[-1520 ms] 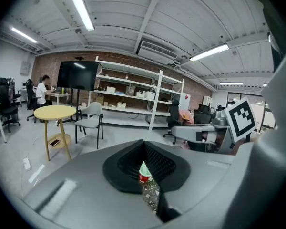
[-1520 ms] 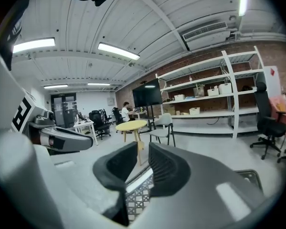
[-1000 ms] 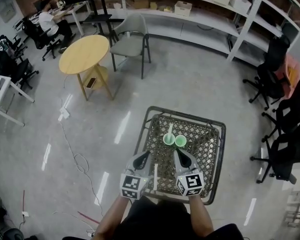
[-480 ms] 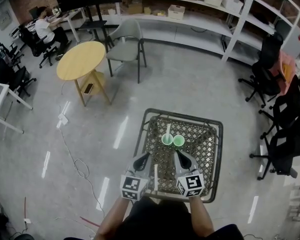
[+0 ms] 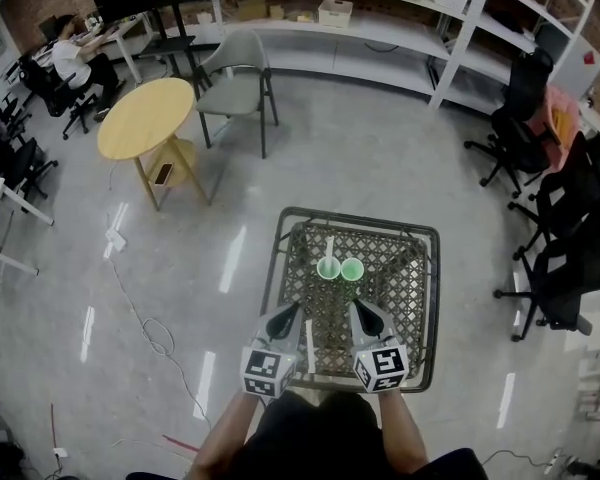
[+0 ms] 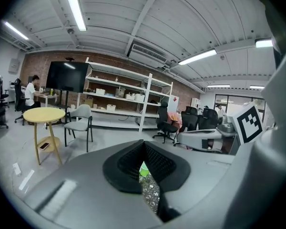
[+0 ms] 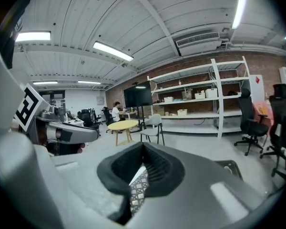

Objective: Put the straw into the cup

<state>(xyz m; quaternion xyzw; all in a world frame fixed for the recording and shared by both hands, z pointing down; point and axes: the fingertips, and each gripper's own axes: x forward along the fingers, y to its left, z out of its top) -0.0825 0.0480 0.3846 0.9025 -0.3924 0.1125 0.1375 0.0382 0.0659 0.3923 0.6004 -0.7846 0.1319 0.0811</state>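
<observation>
The mesh counter (image 5: 420,298) is standing in the lower middle of the head view, on a grey shiny floor. Two green cups are sitting side by side in its upper half, touching or almost touching: the left cup (image 5: 328,269) and the right cup (image 5: 352,268). A white straw (image 5: 330,247) is standing in the left cup and is leaning toward the top of the frame. A thin white stick (image 5: 308,346), which looks like a second straw, is lying on the counter near its lower edge, between the two tools.

The left tool (image 5: 290,312) is hovering over the lower left part of the counter. In its own view the left tool (image 6: 143,150) is showing its dark pads clenched together with nothing between them, and a bit of green cup is appearing below them. The right tool (image 5: 358,309) is hovering over the lower right part. In its own view the right tool (image 7: 143,152) is also clenched and empty, with the mesh visible under it.

A round yellow table (image 5: 145,118) and a grey chair (image 5: 235,76) are standing in the upper left.
</observation>
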